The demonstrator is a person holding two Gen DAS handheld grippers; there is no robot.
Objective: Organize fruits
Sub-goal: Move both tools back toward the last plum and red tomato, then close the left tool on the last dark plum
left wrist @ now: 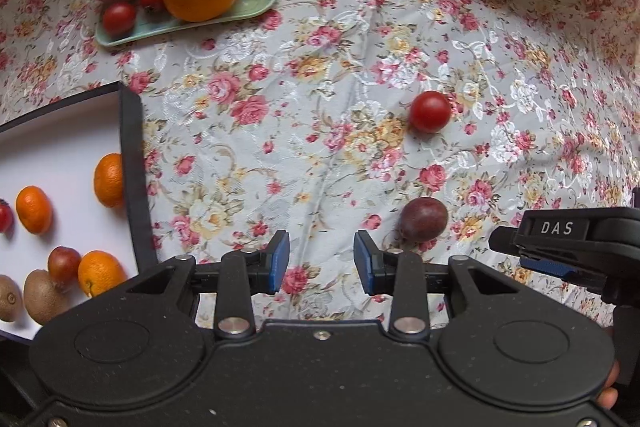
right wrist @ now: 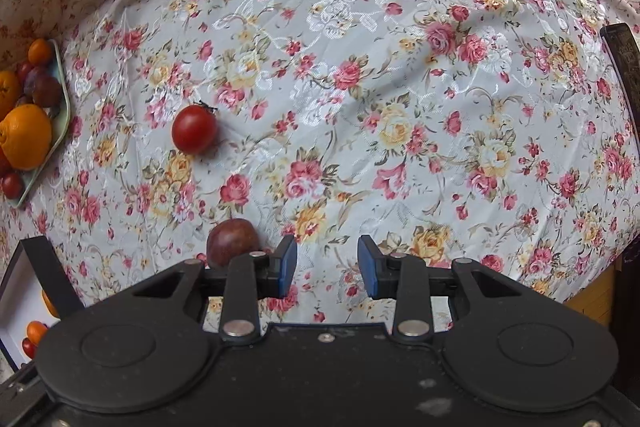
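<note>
A red tomato (left wrist: 430,111) and a dark purple plum (left wrist: 423,219) lie loose on the floral cloth. My left gripper (left wrist: 321,262) is open and empty, just left of the plum. In the right wrist view the tomato (right wrist: 194,129) sits far left and the plum (right wrist: 232,242) lies just beyond the left finger. My right gripper (right wrist: 327,265) is open with nothing between its fingers; it also shows at the right edge of the left wrist view as the right gripper (left wrist: 560,251). A green plate (left wrist: 256,7) at the back left holds oranges, an apple, plums and tomatoes.
A black-rimmed white box (left wrist: 130,163) at the left holds mandarins, kiwis, a plum and a tomato. The same box (right wrist: 44,267) shows low left in the right wrist view, the plate (right wrist: 60,123) at far left. A dark chair back (right wrist: 626,67) stands at the right.
</note>
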